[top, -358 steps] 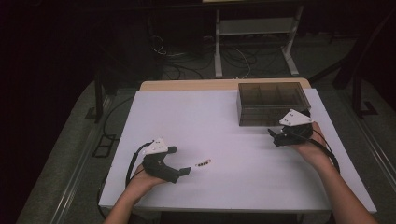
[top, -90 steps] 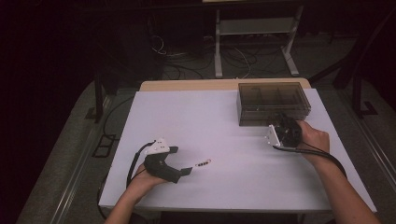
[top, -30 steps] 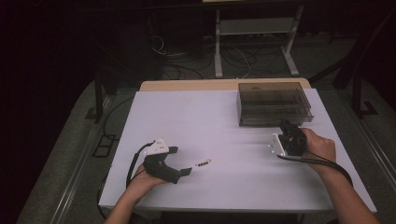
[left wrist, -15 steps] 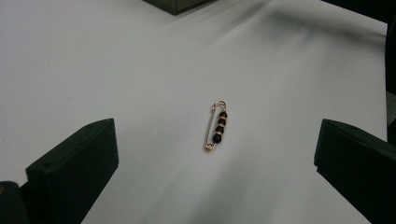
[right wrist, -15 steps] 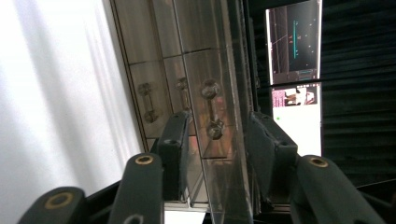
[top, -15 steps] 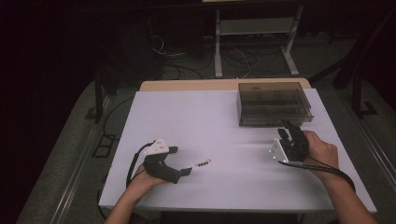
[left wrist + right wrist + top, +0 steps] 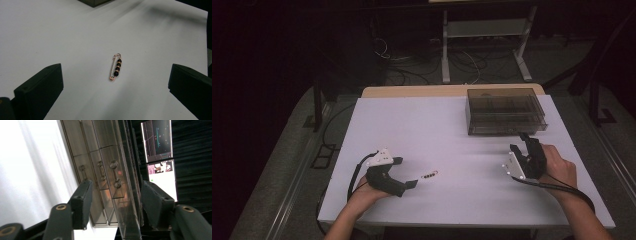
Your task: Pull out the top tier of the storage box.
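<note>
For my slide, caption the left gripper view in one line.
Open left gripper poised over a beaded safety pin lying on the white table.

The white bench [image 7: 452, 130] top looks smooth and matt, with a bare pale wood edge at 12 o'clock. The copper-coloured wire safety pin [image 7: 115, 67] is thin shiny metal strung with glossy dark beads. The smoky transparent plastic drawer box [image 7: 504, 111] is glossy, with clear shiny knobs. Both black plastic hand-held grippers, left [image 7: 115, 87] and right [image 7: 115, 202], look matt.
</note>
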